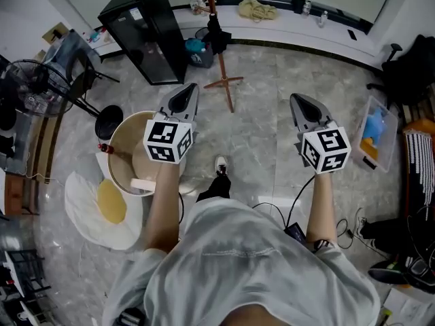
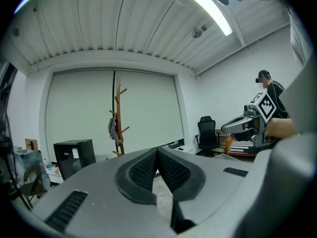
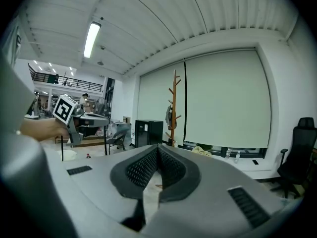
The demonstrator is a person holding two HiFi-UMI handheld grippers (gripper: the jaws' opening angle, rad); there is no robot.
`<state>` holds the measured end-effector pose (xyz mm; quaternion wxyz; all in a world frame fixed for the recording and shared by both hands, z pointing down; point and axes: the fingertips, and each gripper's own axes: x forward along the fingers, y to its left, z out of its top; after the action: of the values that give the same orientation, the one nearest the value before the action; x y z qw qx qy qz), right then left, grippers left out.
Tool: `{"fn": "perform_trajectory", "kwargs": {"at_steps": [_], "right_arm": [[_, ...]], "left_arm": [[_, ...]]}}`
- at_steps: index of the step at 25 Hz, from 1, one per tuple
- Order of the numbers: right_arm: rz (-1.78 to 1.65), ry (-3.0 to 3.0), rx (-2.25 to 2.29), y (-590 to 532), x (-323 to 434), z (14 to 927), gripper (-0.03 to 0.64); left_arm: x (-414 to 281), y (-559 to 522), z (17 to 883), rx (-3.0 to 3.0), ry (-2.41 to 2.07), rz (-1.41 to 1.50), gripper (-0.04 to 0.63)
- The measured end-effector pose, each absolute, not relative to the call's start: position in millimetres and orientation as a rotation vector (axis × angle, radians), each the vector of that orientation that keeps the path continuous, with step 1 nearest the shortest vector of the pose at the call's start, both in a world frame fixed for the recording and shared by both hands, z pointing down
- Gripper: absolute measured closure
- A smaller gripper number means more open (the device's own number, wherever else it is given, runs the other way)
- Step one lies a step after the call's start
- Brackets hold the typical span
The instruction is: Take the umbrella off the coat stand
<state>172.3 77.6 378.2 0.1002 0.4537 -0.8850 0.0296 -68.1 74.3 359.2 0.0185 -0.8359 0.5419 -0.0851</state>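
A wooden coat stand (image 1: 219, 60) rises from the marble floor a few steps ahead of me, in front of the window blind. A dark folded umbrella (image 1: 217, 35) hangs from its pegs. The stand (image 2: 118, 114) and the grey hanging umbrella (image 2: 113, 128) also show in the left gripper view, as do the stand (image 3: 175, 105) and umbrella (image 3: 170, 117) in the right gripper view. My left gripper (image 1: 184, 98) and right gripper (image 1: 303, 105) are held out side by side, well short of the stand. Both are shut with nothing between the jaws.
A black cabinet (image 1: 147, 30) stands left of the stand, with a teal bin (image 1: 198, 51) beside it. A round table (image 1: 129, 156) and a fan (image 1: 32, 87) are at my left. A plastic box (image 1: 378, 132) and an office chair (image 2: 207, 133) are on the right.
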Motion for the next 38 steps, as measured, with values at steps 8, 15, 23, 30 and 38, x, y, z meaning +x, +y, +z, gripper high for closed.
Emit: {"fn": "perform_trajectory", "kwargs": {"at_steps": [8, 15, 23, 30, 38], "right_arm": [[0.095, -2.607, 1.299, -11.9, 158.8, 391.6, 0.597], [0.071, -2.609, 1.289, -142.9, 128.6, 382.7, 0.597], [0.063, -2.641, 1.202, -272.3, 75.2, 383.3, 0.597], [0.143, -2.618, 1.182, -351.5, 70.9, 402.7, 0.597], [0.236, -2.554, 1.097, -428.6, 95.1, 446.3, 0.595]], "left_arm": [[-95.2, -28.0, 373.5, -2.567, 1.698, -0.278, 0.58], [-129.7, -163.6, 385.3, -2.559, 1.719, -0.322, 0.58], [-169.4, -292.3, 403.8, -2.582, 1.758, -0.394, 0.578], [-169.9, -373.7, 449.5, -2.674, 1.811, -0.484, 0.464], [-139.8, -456.7, 535.6, -2.799, 1.887, -0.69, 0.291]]}}
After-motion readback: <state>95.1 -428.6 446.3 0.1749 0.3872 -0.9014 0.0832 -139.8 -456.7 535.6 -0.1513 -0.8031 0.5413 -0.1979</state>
